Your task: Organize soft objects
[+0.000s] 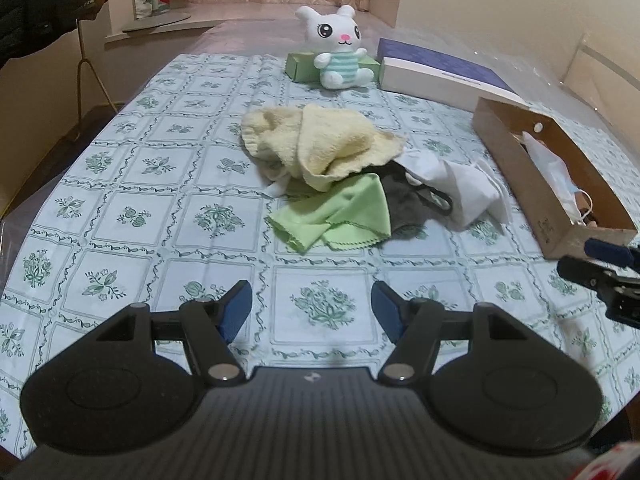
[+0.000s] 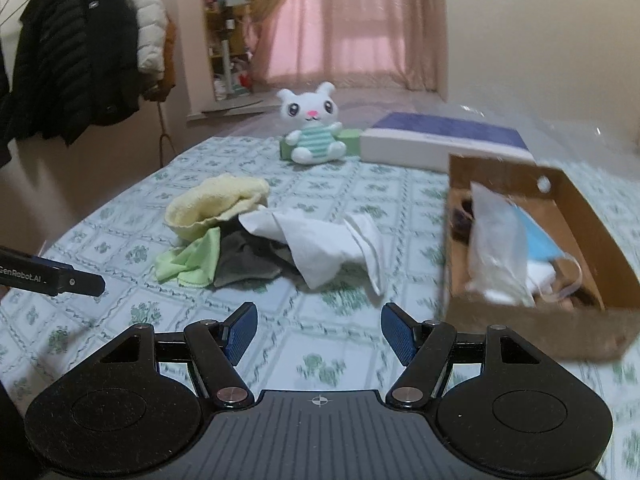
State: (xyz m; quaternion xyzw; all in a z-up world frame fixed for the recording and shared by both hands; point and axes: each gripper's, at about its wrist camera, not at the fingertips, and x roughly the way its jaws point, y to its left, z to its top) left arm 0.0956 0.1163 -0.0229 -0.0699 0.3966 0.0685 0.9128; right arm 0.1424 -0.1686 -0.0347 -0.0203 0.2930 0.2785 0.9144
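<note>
Four cloths sit tangled in one heap mid-table: yellow towel [image 1: 320, 142] on top, green cloth [image 1: 336, 216] & grey cloth [image 1: 404, 200] partly under it, white cloth [image 1: 460, 188] spilling toward the cardboard box [image 1: 516, 172] on the right. Both grippers hover short of the pile, nothing held. Left gripper [image 1: 312, 312] has jaws spread w/ only tablecloth [image 1: 120, 208] between the pads; right gripper [image 2: 318, 332] same, wide apart & empty, w/ the box just beside its right finger.

Risks, as I judge them:
- Layers overlap, so a pinch on one edge prob. drags 2 or 3 pieces along; the grey one's loop could snag its neighbours.
- Low pinch may catch the tablecloth too & pull it, shifting the plush bunny [image 1: 340, 50], green carton [image 1: 300, 66] & flat white box [image 1: 436, 76] at the far side.
- Cardboard box already holds a plastic bag & other bits, looks light; right finger could nudge or tip it.
- Grippers close together near the pile, so they may clash if both reach for the same cloth.
- Thin green & white pieces may slip from a shallow grip.
</note>
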